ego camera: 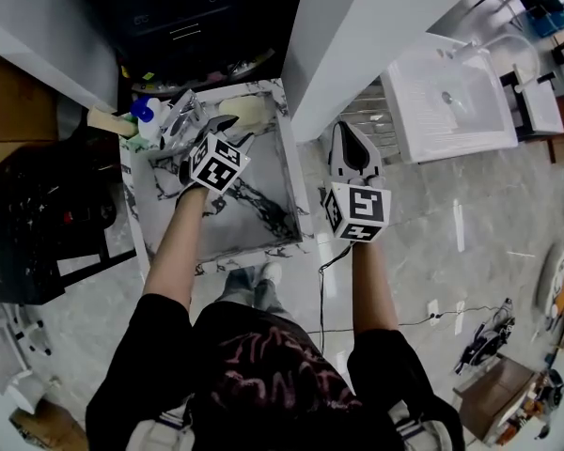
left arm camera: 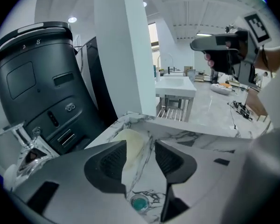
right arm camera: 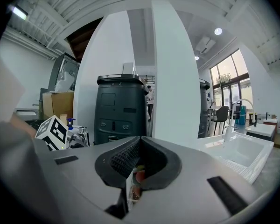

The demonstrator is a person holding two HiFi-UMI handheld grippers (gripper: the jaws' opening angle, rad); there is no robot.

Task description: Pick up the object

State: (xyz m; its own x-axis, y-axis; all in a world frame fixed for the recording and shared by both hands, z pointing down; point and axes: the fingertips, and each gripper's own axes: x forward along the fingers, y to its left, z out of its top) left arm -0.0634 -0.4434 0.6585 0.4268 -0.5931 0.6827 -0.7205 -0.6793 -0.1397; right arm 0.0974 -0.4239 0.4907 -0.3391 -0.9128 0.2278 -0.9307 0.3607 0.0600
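Left gripper (left arm camera: pixel 140 153) jaws spread, pinching nothing. Pale pad (left arm camera: pixel 133 143) lies on the marble table (ego camera: pixel 263 205) by the far corner, in line with the gap. Lower until the jaws flank it, then squeeze. Right gripper (right arm camera: pixel 135 160) is pressed together, off the table; keep it clear.

Pale cream pad (ego camera: pixel 247 111), thin & flat w/ rounded corners, soft-looking, lies flat on the white grey-veined marble tabletop (ego camera: pixel 263 163), near its far corner, close to the far edge.
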